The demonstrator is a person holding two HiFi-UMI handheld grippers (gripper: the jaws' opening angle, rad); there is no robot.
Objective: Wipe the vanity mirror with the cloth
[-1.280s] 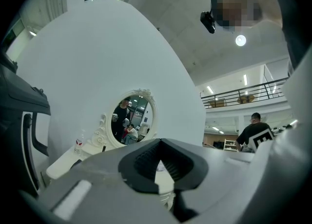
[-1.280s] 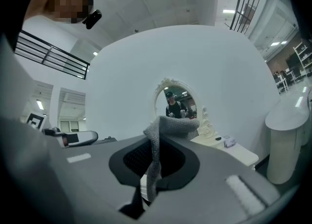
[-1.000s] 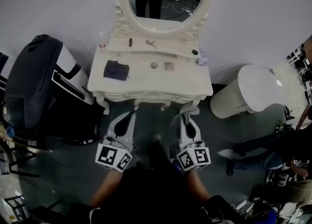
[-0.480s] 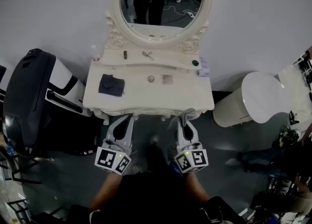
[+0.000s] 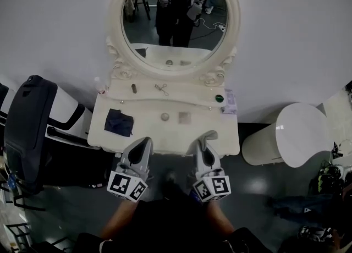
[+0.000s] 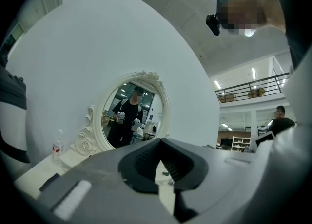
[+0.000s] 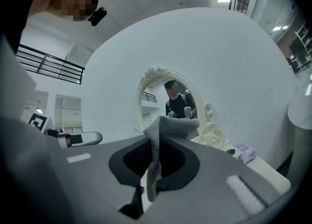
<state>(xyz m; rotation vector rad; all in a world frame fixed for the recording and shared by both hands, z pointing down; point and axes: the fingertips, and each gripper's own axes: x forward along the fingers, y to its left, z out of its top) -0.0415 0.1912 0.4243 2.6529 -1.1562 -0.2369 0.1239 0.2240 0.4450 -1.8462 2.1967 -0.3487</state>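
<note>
The right gripper (image 5: 204, 137) has its fingers pinched on a grey cloth (image 7: 170, 126), which bunches above the fingertips, while the left gripper (image 5: 144, 143) has its fingers drawn together on nothing. The vanity mirror (image 5: 175, 18) stands ahead of and above both pairs of fingers, well apart, across the counter (image 5: 212, 133). Likely trouble: reaching over could knock the small items (image 5: 161, 88) lying between fingers and glass, or a hard press could drag the thinly pinched cloth loose
</note>
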